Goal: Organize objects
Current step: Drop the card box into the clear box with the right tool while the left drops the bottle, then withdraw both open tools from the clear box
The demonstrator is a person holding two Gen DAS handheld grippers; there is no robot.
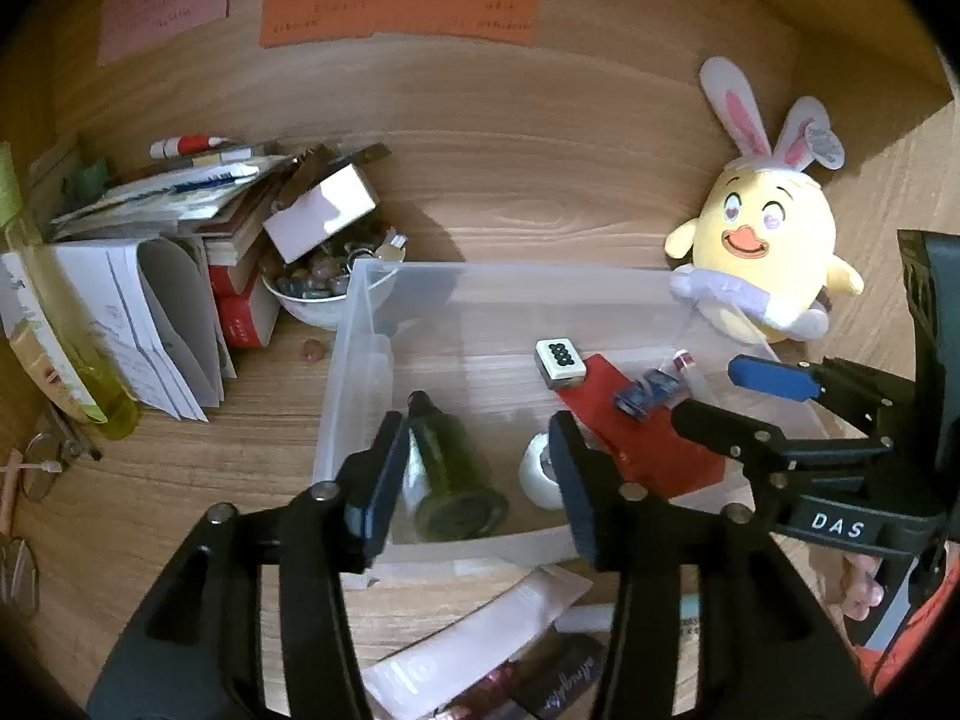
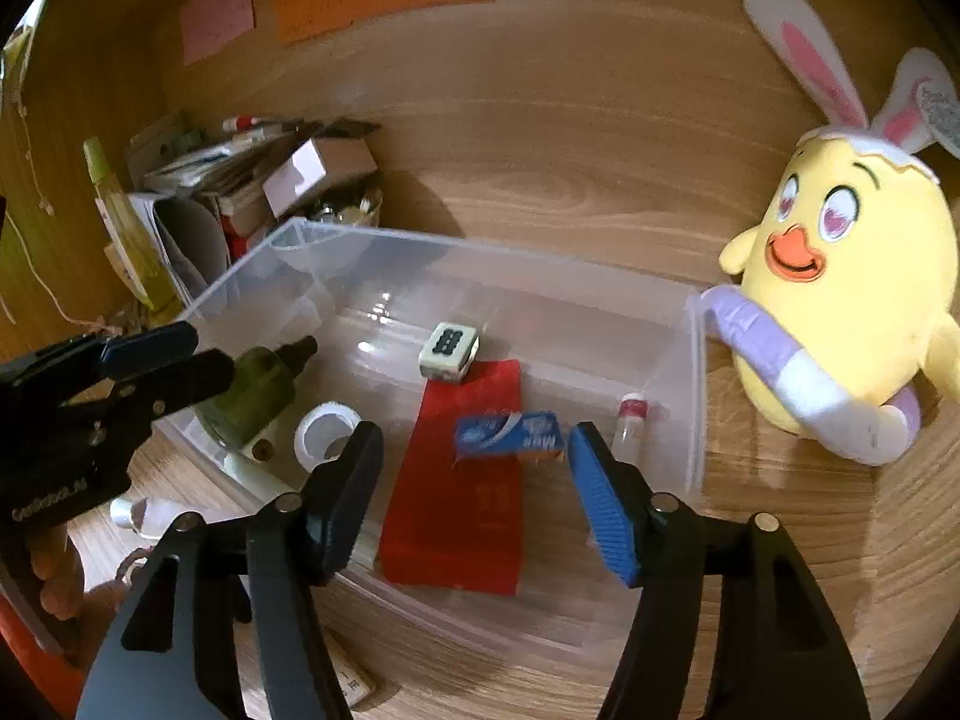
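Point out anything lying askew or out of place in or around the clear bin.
In the clear bin, the green bottle lies on its side. Behind it, a white box sits tilted on the bowl of stones.

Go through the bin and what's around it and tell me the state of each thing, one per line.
Clear plastic bin: open, no lid.
Green bottle: lying on its side in the bin.
Tape roll: in the bin, beside the bottle.
Mahjong tile: face up.
Red envelope: flat on the bin floor.
Blue packet: resting on the envelope.
Plush chick: upright outside the bin.
Left gripper: open, empty.
Right gripper: open, empty.
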